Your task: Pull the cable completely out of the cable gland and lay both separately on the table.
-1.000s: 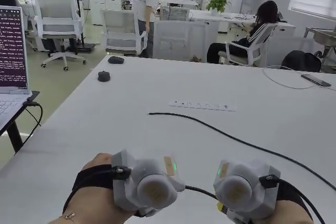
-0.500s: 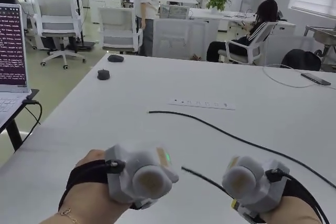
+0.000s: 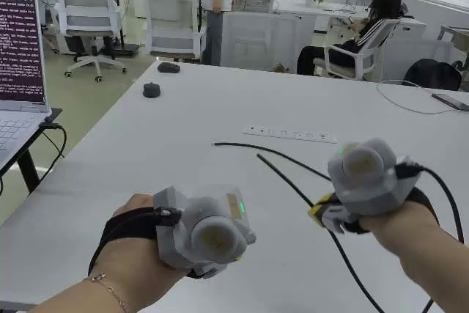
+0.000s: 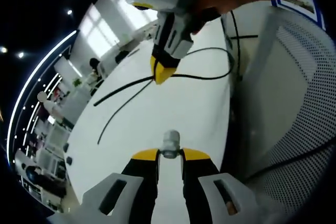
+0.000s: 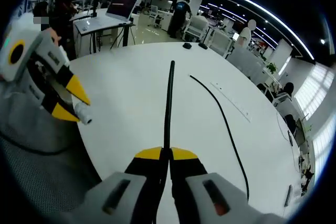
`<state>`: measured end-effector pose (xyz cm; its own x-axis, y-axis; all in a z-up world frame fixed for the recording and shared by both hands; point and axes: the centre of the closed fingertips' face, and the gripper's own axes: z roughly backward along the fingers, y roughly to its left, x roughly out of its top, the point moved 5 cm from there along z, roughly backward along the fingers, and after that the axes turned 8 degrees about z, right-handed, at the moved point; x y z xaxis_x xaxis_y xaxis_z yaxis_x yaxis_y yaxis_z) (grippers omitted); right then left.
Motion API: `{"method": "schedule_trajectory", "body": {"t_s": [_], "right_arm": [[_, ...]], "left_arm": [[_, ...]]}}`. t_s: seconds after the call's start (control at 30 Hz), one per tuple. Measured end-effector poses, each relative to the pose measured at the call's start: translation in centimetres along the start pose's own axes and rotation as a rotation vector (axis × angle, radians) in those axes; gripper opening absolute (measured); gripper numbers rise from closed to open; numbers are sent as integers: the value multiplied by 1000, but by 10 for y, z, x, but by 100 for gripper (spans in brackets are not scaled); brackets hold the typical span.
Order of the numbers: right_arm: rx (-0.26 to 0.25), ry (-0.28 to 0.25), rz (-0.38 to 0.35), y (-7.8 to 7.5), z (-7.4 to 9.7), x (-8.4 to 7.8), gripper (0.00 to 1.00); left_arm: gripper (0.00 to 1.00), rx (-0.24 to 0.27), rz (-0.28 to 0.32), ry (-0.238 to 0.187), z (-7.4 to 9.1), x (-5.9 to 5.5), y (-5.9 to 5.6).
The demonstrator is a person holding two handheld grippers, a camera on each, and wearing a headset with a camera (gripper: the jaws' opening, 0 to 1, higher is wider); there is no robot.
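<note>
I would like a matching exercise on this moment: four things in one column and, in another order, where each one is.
Things:
1. gland
2. cable
3. laptop
4. power strip

Places:
A. left of the table, screen lit
B. in the jaws of the left gripper
C. flat on the table, beyond both grippers
D. clamped by the right gripper

Pairs: 1-B, 2-D, 3-A, 4-C.

Head view looks down — gripper views low, opposed; table [image 3: 183, 152] shared.
</note>
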<state>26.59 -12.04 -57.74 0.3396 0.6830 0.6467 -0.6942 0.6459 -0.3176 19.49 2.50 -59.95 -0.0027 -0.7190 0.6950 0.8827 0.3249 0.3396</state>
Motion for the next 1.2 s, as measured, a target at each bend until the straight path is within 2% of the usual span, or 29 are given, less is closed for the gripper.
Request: {"method": "schedule_trajectory", "body": {"t_s": [0.1, 0.13, 0.17, 0.27, 0.37, 0.47, 0.6, 0.67, 0.77, 0.87, 0.93, 1.0, 1.03, 1.1, 1.17, 1.2], "right_arm": [[31, -24, -46, -18, -26, 12, 3], [46, -16, -78, -25, -38, 13, 3], [49, -13, -84, -27, -42, 13, 3], [69, -27, -143, -43, -73, 15, 3], [99, -11, -250, -58, -104, 5, 3], [107, 26, -274, -64, -125, -9, 3], [121, 43, -324, -63, -142, -22, 3], [122, 55, -323, -63, -146, -26, 4], [110, 60, -306, -66, -139, -28, 10], [113, 15, -337, -68, -122, -24, 16], [130, -38, -314, -64, -100, -19, 15], [135, -51, -267, -60, -83, -19, 16], [138, -72, -241, -55, -68, -20, 16], [149, -83, -213, -44, -42, -24, 17], [151, -88, -199, -39, -27, -28, 17], [152, -96, -191, -32, -11, -32, 18]], "left_arm": [[16, -12, -3, 13, -2, -2, -2], [16, -18, -4, 18, -3, -3, -3], [16, -20, -4, 20, -3, -3, -4], [16, -33, -7, 32, -5, -6, -6], [17, -44, 2, 45, -6, -9, -8], [17, -55, 15, 53, -7, -11, -9], [17, -65, 39, 58, -8, -14, -8], [17, -64, 50, 56, -7, -14, -7], [17, -79, 78, 39, -8, -9, -6], [17, -93, 92, 30, -9, -3, -4], [17, -97, 92, 31, -7, 3, -2], [17, -116, 92, 2, -5, 13, -1], [17, -141, 90, 6, -7, 15, 0], [17, -159, 83, 2, -11, 17, 3], [17, -204, 111, -11, -19, 18, 5], [17, -219, 123, -14, -22, 18, 6]]}}
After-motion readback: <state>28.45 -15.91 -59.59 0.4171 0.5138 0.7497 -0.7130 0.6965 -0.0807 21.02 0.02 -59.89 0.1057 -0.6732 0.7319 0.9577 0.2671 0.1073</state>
